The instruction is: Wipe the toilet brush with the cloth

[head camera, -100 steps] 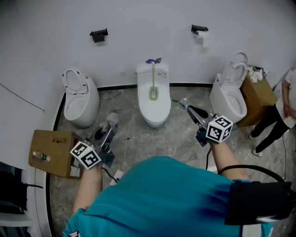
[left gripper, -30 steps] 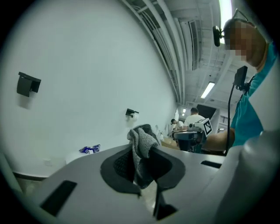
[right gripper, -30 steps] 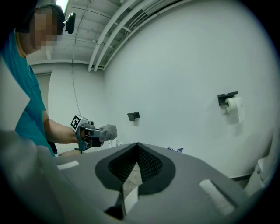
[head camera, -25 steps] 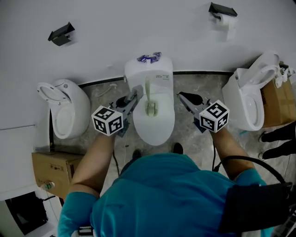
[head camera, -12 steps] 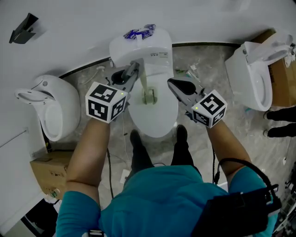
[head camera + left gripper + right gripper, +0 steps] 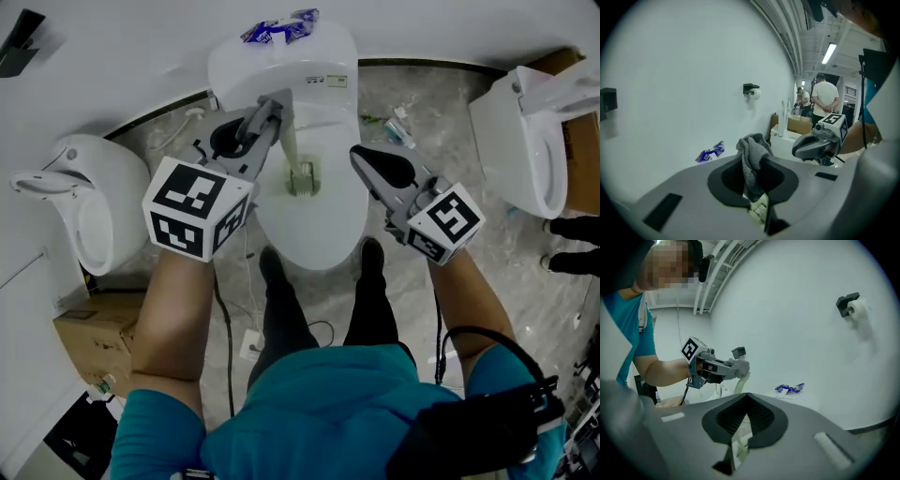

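The person's legs [image 6: 281, 309] stood at the front of the toilet [image 6: 314, 234]. By the right edge of its lid the right gripper [image 6: 361, 155] hovered, jaws pressed together on nothing. The toilet brush [image 6: 302, 176] lay mid-lid, handle toward the tank. At the lid's left, the left gripper [image 6: 272, 108] pinched a grey cloth [image 6: 752, 157] — close beside that handle. Farthest, on the tank, lay a blue wrapper [image 6: 279, 28].

The cloth [image 6: 752, 157] is a mottled grey knit. The toilet brush [image 6: 302, 176] is pale cream-green against a plain white toilet [image 6: 328, 234]. The left gripper [image 6: 275, 105] and right gripper [image 6: 361, 155] are grey with black pads, their cubes patterned in black-and-white squares. The wrapper [image 6: 278, 28] is blue and white. The floor [image 6: 441, 112] is grey-veined marble, and the shirt [image 6: 319, 412] is teal.
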Demonstrator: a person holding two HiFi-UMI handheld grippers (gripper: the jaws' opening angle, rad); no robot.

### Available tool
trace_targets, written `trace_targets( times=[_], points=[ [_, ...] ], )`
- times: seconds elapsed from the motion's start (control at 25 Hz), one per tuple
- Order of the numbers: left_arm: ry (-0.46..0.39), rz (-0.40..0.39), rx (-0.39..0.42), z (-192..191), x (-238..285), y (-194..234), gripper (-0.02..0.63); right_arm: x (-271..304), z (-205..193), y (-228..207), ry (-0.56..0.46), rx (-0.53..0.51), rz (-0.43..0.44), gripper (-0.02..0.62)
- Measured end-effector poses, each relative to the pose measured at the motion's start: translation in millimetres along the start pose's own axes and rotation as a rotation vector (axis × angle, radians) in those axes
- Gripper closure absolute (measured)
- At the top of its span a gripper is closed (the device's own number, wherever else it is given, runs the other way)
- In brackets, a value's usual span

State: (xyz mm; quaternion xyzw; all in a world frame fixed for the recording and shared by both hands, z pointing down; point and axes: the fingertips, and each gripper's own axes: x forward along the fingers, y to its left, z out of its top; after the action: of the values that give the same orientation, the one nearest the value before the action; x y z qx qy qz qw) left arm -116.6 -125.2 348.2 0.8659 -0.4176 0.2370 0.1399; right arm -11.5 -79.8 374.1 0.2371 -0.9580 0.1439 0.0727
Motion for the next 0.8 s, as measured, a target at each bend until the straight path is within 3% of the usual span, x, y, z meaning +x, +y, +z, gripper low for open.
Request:
trace_targets(
  times=[0.24, 0.44, 0.8],
  points=[
    [-0.069, -0.017, 0.014, 19.2, -6.2, -8.8, 0.568, 4.0, 8.5, -9.3, -0.036, -0.01, -0.027, 0.598],
    [-0.031, 0.024, 0.13, 17.2, -7.3, -19.6, 0.568, 3.4, 4.0, -1.6, -0.021, -0.016, -0.024, 0.598],
    [0.05, 0.064, 0.218, 0.6, -9.9, -20.0, 0.568, 2.8, 2.7, 4.5, -0.009, -0.009, -0.026, 0.598]
  ],
)
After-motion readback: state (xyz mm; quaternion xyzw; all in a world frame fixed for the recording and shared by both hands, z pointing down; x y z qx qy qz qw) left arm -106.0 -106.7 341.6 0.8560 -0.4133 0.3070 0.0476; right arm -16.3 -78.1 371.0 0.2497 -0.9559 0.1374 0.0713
